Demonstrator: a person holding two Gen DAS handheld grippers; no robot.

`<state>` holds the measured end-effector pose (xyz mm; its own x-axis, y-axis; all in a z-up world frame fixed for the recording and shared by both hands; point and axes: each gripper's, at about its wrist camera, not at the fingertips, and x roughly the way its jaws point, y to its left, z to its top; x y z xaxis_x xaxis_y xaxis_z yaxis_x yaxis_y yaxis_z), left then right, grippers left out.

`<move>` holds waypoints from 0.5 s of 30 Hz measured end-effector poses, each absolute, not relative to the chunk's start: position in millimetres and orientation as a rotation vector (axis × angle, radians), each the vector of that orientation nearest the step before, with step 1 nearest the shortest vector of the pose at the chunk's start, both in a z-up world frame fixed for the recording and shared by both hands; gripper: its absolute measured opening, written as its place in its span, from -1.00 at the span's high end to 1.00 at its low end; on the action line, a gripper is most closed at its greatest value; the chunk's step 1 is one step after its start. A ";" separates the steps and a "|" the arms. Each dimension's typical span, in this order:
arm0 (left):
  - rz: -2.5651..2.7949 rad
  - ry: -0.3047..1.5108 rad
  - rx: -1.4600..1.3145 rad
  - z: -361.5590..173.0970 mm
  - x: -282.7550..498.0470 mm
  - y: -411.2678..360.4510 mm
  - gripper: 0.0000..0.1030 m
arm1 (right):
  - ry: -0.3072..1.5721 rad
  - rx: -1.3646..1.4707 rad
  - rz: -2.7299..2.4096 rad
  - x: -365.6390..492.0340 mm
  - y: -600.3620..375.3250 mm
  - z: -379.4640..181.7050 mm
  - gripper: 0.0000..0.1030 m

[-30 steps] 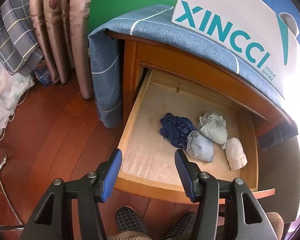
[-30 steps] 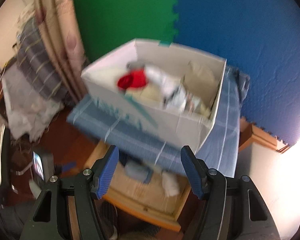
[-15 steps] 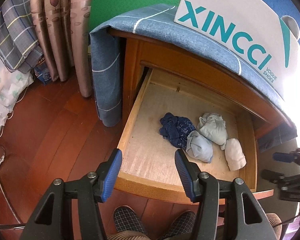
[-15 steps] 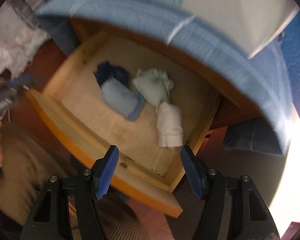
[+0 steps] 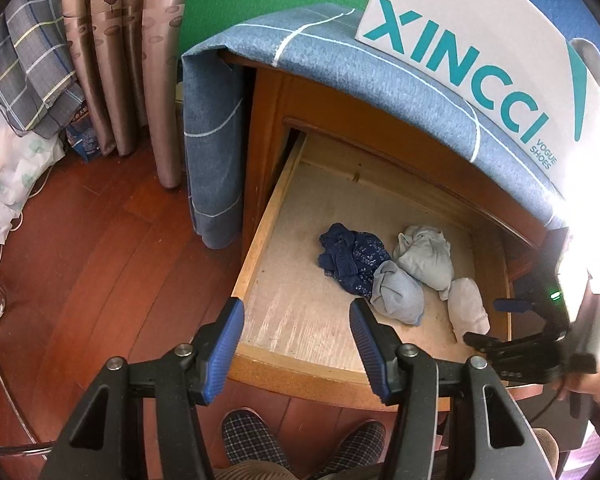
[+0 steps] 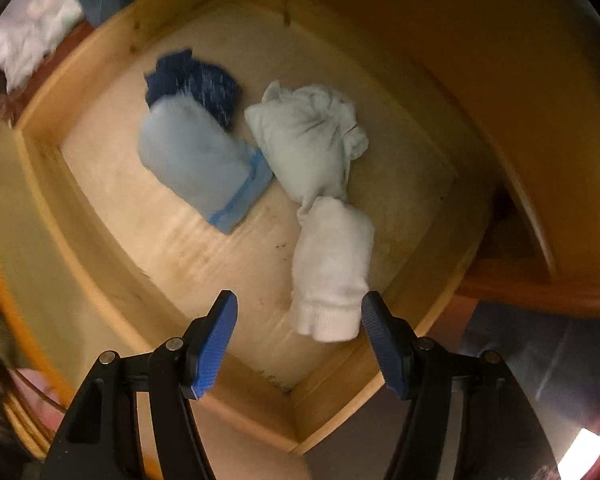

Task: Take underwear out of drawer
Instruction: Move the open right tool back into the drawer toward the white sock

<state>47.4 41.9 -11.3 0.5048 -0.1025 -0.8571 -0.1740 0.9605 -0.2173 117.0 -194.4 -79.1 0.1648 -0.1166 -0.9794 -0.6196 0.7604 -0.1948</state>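
Note:
The wooden drawer [image 5: 256, 240] [image 6: 100, 248] stands pulled out, with several rolled garments inside: a dark blue bundle [image 5: 350, 258] [image 6: 198, 80], a light blue roll [image 5: 396, 292] [image 6: 196, 160], a pale grey-green bundle [image 5: 424, 256] [image 6: 304, 136] and a white roll [image 5: 466, 306] [image 6: 332, 264]. My left gripper [image 5: 296, 344] hangs open over the drawer's front edge, nothing between its fingers. My right gripper [image 6: 298, 334] [image 5: 496, 320] points down into the drawer's right front corner, open, just above the near end of the white roll, not touching it.
A blue cloth [image 5: 212, 152] drapes the cabinet top and hangs down its left side; a white shoe box [image 5: 480, 48] stands on it. Curtains [image 5: 120, 60] and a plaid blanket [image 5: 24, 72] are at the left. The person's slippered feet [image 5: 296, 444] are on the wooden floor.
My right gripper has dropped from facing the shoe box down into the drawer over the white roll, and now shows at the right of the left wrist view. The left gripper has stayed put.

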 end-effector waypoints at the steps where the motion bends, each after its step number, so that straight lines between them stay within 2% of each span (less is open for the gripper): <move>1: 0.043 1.046 -0.293 -11.6 48.0 41.8 -0.09 | 1.387 -0.681 0.398 117.5 -193.5 -85.1 -0.20; 15: 0.041 1.057 -0.288 -14.0 51.4 39.2 -0.09 | 1.422 -0.691 0.386 149.0 -199.0 -121.2 -0.21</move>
